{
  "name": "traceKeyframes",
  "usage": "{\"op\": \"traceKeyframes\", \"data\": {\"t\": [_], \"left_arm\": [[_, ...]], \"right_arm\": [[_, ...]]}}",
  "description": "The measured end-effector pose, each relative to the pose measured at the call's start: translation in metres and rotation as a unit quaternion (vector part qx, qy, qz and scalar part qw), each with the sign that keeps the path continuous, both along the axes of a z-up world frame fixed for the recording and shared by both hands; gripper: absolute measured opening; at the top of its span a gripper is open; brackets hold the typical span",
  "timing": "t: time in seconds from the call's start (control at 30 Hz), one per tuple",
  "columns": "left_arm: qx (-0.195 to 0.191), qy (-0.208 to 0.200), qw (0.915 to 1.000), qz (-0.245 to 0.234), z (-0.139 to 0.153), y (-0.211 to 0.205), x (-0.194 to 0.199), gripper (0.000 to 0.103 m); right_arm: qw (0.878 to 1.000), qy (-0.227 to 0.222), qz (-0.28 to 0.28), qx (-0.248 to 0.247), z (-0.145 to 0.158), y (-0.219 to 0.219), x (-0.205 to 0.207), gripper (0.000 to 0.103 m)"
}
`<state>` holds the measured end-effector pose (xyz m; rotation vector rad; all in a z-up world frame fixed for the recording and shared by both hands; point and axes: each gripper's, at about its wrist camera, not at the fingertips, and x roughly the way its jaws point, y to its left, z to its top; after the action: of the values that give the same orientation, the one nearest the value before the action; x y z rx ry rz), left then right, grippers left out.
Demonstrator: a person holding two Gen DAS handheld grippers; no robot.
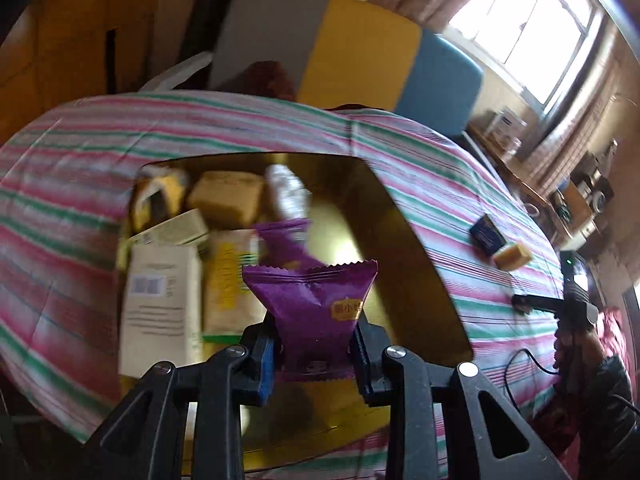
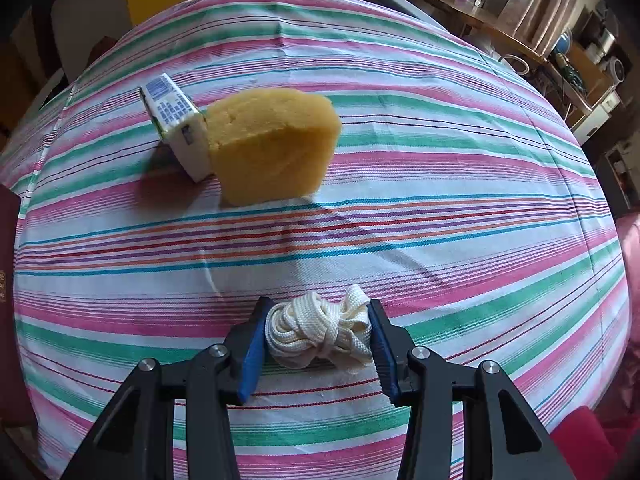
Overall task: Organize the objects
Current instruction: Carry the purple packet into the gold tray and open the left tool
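Observation:
My left gripper (image 1: 314, 346) is shut on a purple snack packet (image 1: 312, 304) and holds it over a gold tray (image 1: 404, 248). The tray's left half holds a white box (image 1: 160, 304), a tan sponge (image 1: 226, 198), a clear bottle (image 1: 286, 192) and other packets. My right gripper (image 2: 318, 342) is closed around a bundle of white cord (image 2: 320, 330) on the striped cloth (image 2: 440, 220). Beyond it a yellow sponge (image 2: 272, 150) leans against a small white carton (image 2: 176, 126). In the left wrist view the right gripper (image 1: 524, 304) shows at the far right.
A dark blue box (image 1: 486, 234) and yellow sponge (image 1: 512, 256) lie right of the tray. A grey, yellow and blue panel (image 1: 360, 44) stands behind the table. Cluttered shelves (image 2: 572, 64) and a window (image 1: 528, 20) are at the right.

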<state>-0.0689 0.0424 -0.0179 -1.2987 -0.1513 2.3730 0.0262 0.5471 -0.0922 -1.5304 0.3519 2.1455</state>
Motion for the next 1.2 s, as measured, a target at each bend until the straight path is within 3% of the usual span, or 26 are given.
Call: {"op": "traceKeyframes", "data": {"t": [0.17, 0.3, 0.5, 0.67, 0.9, 1.2], "left_arm": [[0.014, -0.026, 0.9995, -0.012, -0.011, 0.01, -0.018, 0.03], [-0.007, -0.048, 0.9982, -0.036, -0.028, 0.039, -0.028, 0.03], [-0.061, -0.061, 0.996, -0.023, -0.051, 0.058, -0.05, 0.032], [-0.071, -0.078, 0.9943, -0.015, -0.065, 0.055, -0.058, 0.041], [-0.07, -0.044, 0.9966, -0.003, -0.049, 0.042, -0.044, 0.041], [-0.083, 0.043, 0.9955, 0.016, -0.008, 0.019, -0.01, 0.042]], "right_arm": [[1.0, -0.001, 0.002, 0.004, 0.006, -0.01, -0.003, 0.047], [1.0, 0.0, 0.002, 0.003, 0.007, -0.007, -0.004, 0.047], [1.0, 0.0, 0.002, 0.002, 0.006, -0.005, -0.004, 0.047], [1.0, 0.0, 0.002, 0.002, 0.001, -0.006, -0.009, 0.047], [1.0, 0.001, 0.003, 0.003, -0.005, -0.006, -0.014, 0.047], [1.0, 0.0, 0.015, 0.02, 0.0, -0.013, -0.015, 0.045]]}}
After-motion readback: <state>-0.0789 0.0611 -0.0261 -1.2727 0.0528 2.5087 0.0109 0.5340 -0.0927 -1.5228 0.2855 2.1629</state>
